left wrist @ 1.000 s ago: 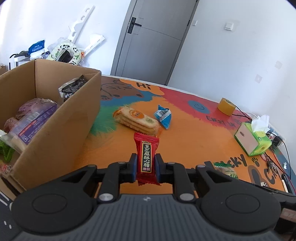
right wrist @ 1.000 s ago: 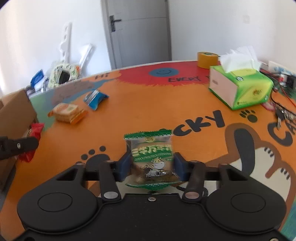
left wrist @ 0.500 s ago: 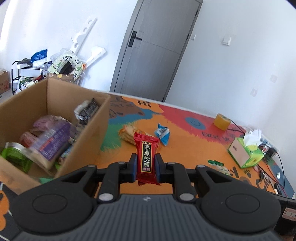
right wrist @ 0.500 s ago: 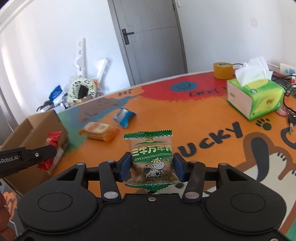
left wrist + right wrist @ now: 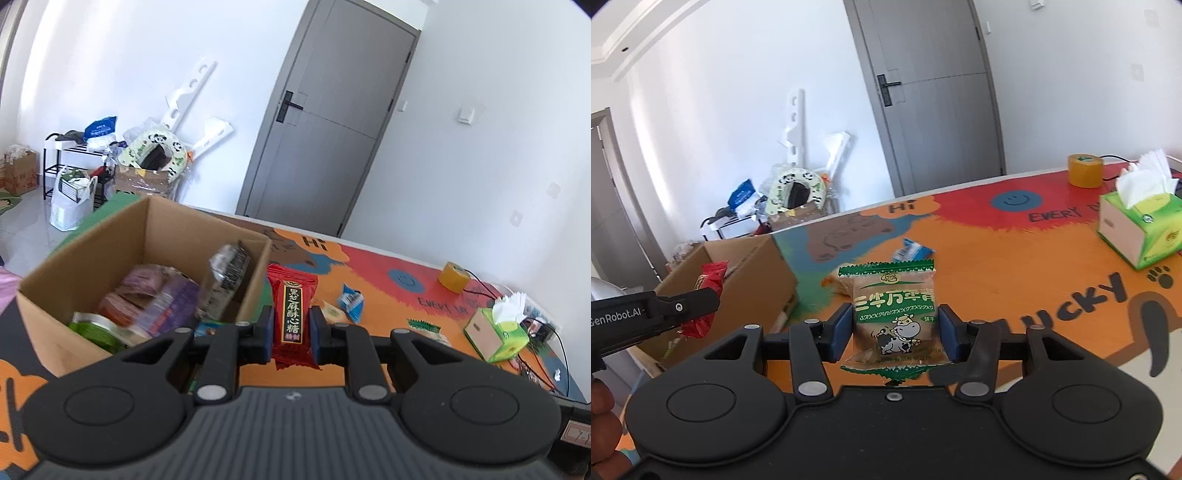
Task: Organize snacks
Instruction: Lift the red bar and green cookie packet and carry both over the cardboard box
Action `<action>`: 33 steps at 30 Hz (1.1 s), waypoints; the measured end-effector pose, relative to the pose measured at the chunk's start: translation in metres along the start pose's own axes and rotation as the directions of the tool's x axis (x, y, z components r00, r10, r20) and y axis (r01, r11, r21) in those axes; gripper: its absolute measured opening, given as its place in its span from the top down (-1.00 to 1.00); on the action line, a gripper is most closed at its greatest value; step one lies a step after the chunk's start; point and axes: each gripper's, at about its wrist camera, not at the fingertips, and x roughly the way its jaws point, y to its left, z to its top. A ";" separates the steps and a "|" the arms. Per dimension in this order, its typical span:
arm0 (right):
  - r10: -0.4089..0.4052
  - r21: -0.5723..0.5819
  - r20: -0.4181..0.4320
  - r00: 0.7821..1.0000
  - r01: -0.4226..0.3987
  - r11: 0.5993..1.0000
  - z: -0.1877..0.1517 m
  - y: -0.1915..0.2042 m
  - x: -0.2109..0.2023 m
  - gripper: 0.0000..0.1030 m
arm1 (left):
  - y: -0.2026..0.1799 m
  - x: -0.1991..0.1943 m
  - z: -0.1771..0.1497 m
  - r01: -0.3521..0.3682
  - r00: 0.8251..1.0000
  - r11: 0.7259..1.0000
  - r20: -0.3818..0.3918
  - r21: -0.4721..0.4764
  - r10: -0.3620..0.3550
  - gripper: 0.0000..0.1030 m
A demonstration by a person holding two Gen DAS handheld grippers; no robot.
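Colourful cartoon-print tabletop [image 5: 373, 273] fills the left wrist view; the left gripper [image 5: 291, 328] pinches a red candy packet [image 5: 292, 314] at centre, beside the cardboard box [image 5: 155, 236] of snacks at left. Right wrist view: the right gripper [image 5: 894, 332] clamps a green biscuit packet [image 5: 892, 314] at centre.

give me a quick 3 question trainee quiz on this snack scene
1. True or false: the left tool is shut on the red candy packet.
2. Multiple choice: what does the right tool grip? A) blue packet B) green cow biscuit packet C) tape roll
3. Fill in: the cardboard box already holds ____.

Key:
1. True.
2. B.
3. Several snack packets. The blue packet and the yellow tape roll lie on the table mat, apart from both tools.
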 end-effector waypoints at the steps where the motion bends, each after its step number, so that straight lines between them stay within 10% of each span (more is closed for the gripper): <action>1: 0.006 -0.002 0.003 1.000 -0.006 1.000 0.001 0.003 0.000 0.04 | 0.002 -0.001 0.001 -0.004 1.000 1.000 0.004 -0.003 0.004 0.64; 33: 0.174 -0.130 0.004 0.985 -0.172 0.976 0.037 0.101 0.041 0.04 | 0.096 0.005 0.049 -0.142 0.988 0.983 0.041 -0.118 0.148 0.64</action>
